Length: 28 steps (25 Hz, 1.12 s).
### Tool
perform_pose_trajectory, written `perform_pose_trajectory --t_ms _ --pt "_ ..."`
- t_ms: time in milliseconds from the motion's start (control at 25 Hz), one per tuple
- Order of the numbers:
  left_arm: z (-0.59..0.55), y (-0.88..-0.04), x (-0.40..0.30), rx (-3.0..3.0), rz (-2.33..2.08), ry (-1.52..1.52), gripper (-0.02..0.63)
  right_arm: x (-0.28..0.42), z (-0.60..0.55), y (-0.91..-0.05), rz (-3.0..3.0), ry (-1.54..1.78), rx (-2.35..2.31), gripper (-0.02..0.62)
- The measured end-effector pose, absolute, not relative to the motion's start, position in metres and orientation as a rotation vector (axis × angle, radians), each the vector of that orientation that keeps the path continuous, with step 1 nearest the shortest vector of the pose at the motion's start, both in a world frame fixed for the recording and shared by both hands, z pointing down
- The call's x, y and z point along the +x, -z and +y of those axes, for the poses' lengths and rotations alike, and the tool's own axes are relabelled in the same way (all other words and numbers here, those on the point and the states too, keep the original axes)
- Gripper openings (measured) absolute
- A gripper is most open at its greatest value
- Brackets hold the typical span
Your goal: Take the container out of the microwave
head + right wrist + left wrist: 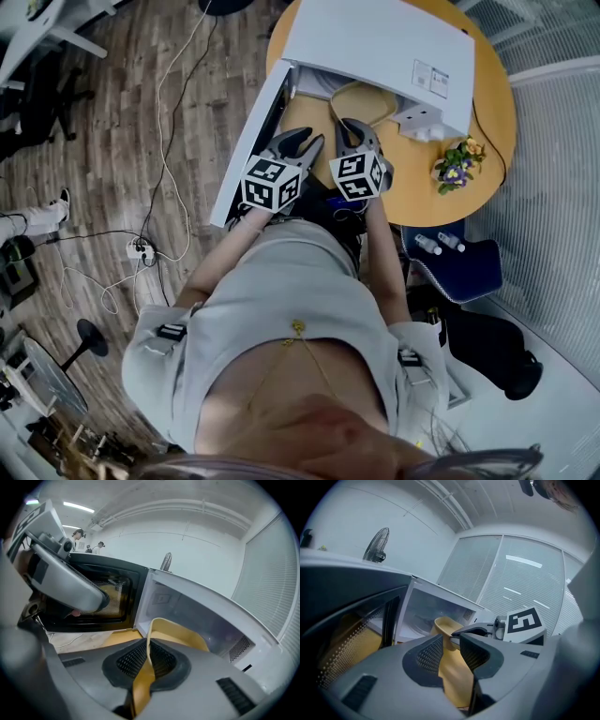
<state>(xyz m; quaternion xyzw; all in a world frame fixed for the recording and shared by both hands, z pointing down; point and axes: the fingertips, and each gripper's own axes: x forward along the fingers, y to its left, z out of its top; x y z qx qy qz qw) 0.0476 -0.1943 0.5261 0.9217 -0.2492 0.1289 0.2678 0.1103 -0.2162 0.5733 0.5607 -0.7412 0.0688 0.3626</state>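
A: What is going on at the left, by the white box-shaped microwave oven [375,37] with its dark-windowed door [253,141] swung open?

B: The left tongs [305,141] [450,641] are hovering just beside that door, released, with the pads standing apart and pressing on nothing.

A: And further right?

B: The right tongs [354,131] [147,656] are clenching the near rim of the tan plastic container [370,98] [444,626] [183,637], which is sitting at the mouth of the oven's cavity. The oven is standing on a round yellow wooden desk [492,103].
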Motion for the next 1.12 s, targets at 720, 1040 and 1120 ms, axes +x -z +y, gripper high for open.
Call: perform_pose_trajectory --t_ms 720,1040,1120 --pt "-0.171 -0.525 0.049 2.447 -0.808 -0.338 0.126 0.11 -0.177 -0.565 -2.023 -0.112 1.312 0.032" --pt "-0.151 -0.514 0.043 2.432 -0.875 -0.296 0.125 0.101 -0.153 -0.551 -2.087 -0.1 1.25 0.032" --pt "-0.146 -0.513 0.043 2.428 -0.89 -0.293 0.125 0.101 -0.147 -0.548 -2.095 -0.101 1.249 0.032"
